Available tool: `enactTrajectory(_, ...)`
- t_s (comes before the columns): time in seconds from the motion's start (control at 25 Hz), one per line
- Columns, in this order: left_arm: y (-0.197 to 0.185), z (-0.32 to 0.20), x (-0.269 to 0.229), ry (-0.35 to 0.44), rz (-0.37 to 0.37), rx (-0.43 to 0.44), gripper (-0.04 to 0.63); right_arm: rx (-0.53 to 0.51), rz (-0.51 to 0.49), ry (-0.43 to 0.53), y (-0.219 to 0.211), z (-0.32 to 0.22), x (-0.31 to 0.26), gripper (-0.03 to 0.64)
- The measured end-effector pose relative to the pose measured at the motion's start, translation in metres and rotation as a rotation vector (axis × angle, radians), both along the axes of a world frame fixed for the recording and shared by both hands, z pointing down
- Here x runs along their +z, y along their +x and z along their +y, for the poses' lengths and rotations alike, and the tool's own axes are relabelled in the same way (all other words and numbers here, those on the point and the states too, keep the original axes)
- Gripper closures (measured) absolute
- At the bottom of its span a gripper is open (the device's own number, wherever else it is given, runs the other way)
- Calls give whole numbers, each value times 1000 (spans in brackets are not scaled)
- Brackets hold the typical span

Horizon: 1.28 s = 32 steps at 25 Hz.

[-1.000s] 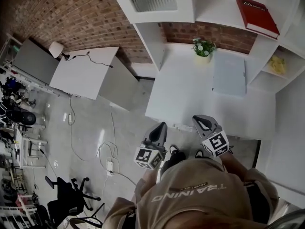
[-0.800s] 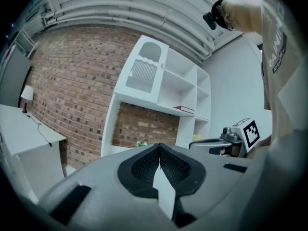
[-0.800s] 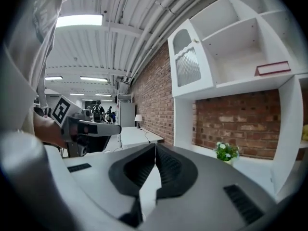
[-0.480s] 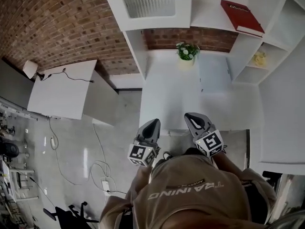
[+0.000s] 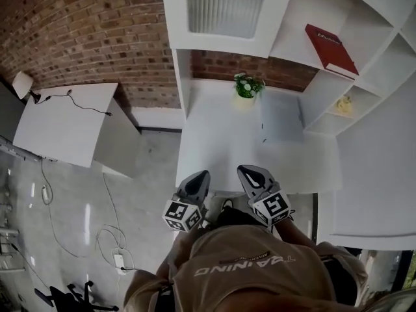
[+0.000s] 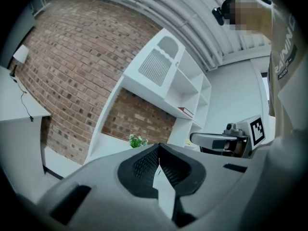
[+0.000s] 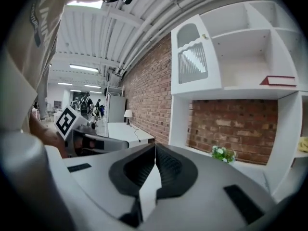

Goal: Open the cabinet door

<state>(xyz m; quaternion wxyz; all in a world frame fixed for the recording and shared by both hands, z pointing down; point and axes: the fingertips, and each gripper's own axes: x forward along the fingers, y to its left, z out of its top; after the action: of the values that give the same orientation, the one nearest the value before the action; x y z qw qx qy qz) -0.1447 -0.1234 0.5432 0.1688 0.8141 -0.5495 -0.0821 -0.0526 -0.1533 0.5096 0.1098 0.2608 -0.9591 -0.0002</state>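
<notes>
Left gripper (image 5: 201,175) and right gripper (image 5: 246,170), both clenched on nothing, hang at 6 o'clock by the near edge of the white desk (image 5: 211,142). At 12 o'clock the ribbed-glass cabinet door (image 5: 227,6) is shut, well apart. Between stand a potted plant (image 5: 247,86) and a closed laptop (image 5: 281,117); a red book (image 5: 331,49) lies at 2 o'clock

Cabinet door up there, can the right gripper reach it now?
Probably not yet. The right gripper is held low near the person's body, jaws together, and the cabinet door is high above the desk. Nothing seems to block the way, though.
</notes>
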Motion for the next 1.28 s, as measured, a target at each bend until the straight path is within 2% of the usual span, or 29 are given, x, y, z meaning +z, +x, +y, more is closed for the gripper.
enactTrajectory(0.16,-1,-19,-8,13,-21,3,588,-43,-19,14,-15,-15,-3,603)
enactTrajectory(0.32,-8,-39,-17,6,-58,-44,588,-56,-24,-5,-14,-48,9,601)
enactTrajectory(0.52,-17,-71,-31,-5,-114,-90,588,-67,-136,-5,-20,-101,-11,603)
enactTrajectory(0.76,2,-120,-40,29,-143,-79,588,-58,-165,11,-3,-148,-8,603)
enactTrajectory(0.88,10,-142,-41,41,-133,-61,588,-27,-157,12,13,-161,-4,603)
enactTrajectory(1.0,22,-161,-43,43,-139,-4,588,49,-143,2,37,-177,3,603)
enactTrajectory(1.28,34,-180,-51,60,-159,75,588,176,-119,-49,73,-193,19,601)
